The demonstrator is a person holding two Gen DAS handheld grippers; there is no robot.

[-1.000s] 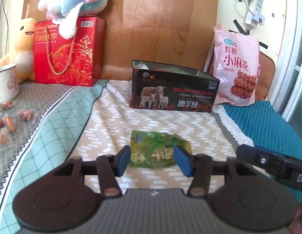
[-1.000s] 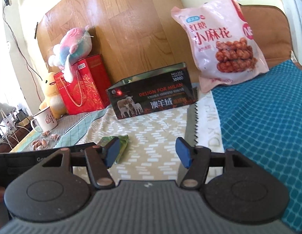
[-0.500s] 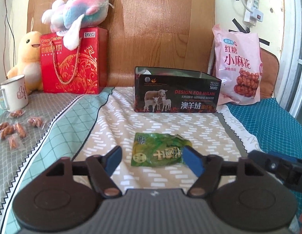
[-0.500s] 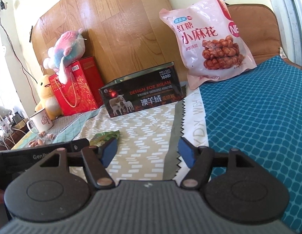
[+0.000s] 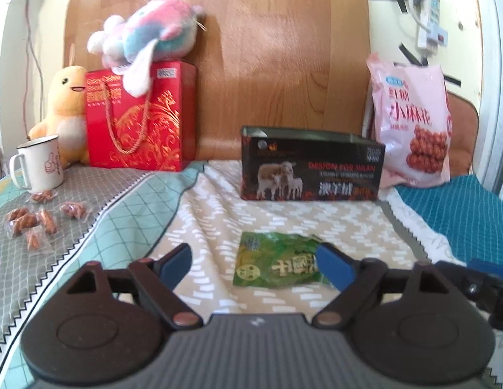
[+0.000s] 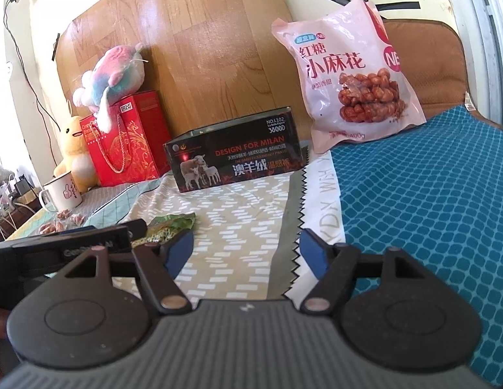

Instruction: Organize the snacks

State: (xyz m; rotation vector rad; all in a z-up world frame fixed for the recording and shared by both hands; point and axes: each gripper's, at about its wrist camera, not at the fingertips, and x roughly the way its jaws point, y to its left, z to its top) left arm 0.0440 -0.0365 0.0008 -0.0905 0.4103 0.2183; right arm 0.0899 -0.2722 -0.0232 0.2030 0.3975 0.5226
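Crinkled green foil snack packet [image 5: 277, 261] lies on patterned cloth [image 5: 316, 223] between the left gripper [image 5: 254, 264]'s opening jaws, untouched.

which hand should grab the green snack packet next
Left. The green packet lies flat between the left gripper's opening jaws; the right gripper, also opening, frames only bare cloth beside it.

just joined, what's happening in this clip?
A person with a gripper in each hand is sorting snacks on a cloth-covered surface. The left gripper is opening over a green snack packet that lies flat, not gripped. The right gripper is opening too, with nothing between its jaws. The open black tin sits behind.
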